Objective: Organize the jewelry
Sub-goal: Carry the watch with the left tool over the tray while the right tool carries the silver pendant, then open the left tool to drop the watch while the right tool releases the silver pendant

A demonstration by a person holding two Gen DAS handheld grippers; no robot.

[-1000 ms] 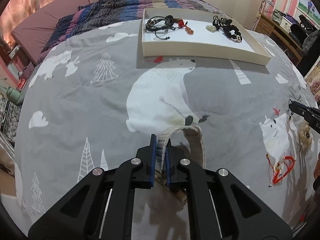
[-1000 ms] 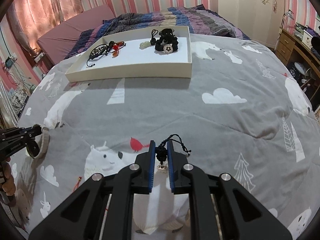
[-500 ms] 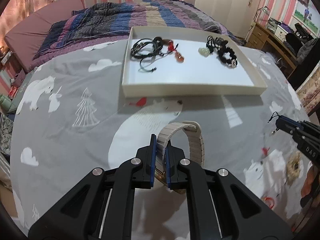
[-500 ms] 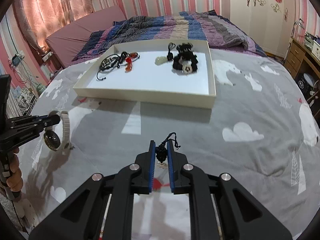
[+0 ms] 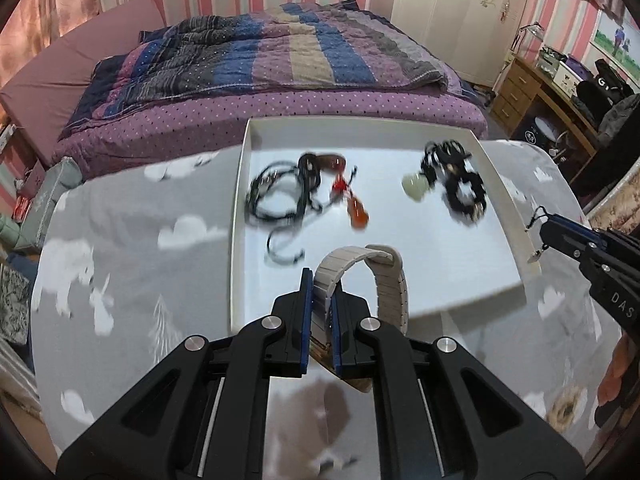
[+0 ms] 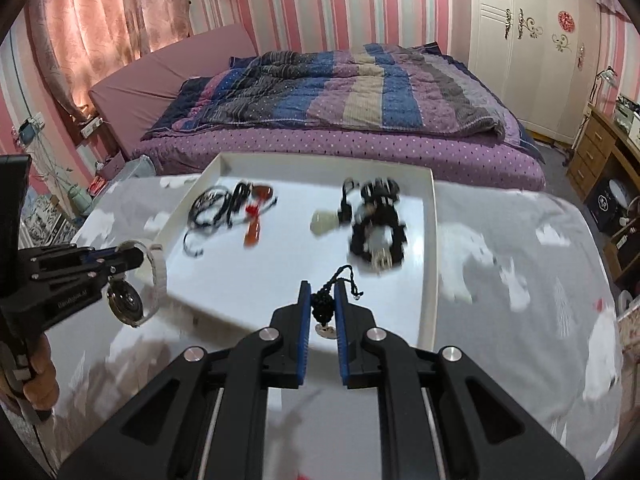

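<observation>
My left gripper (image 5: pixel 322 280) is shut on the beige link strap of a wristwatch (image 5: pixel 384 276), held in the air over the near edge of the white tray (image 5: pixel 236 240). From the right wrist view the watch (image 6: pixel 132 296) hangs from that gripper with its round face down. My right gripper (image 6: pixel 322 292) is shut on a black beaded cord pendant (image 6: pixel 322 304) with a small pale charm under it, above the tray's near right part (image 6: pixel 430 280). Black cords, a red pendant, a pale stone and a black bead bracelet lie in the tray.
The tray sits on a grey cover printed with polar bears (image 5: pixel 120 264). Behind it is a purple bed with a striped quilt (image 6: pixel 340 92). A wooden desk (image 5: pixel 540 92) stands at the right. A person's hand (image 6: pixel 38 376) holds the left gripper's handle.
Both grippers rose and moved forward from the grey cover to above the tray's near edge, carrying the watch and the pendant. The tray now looms much closer.
</observation>
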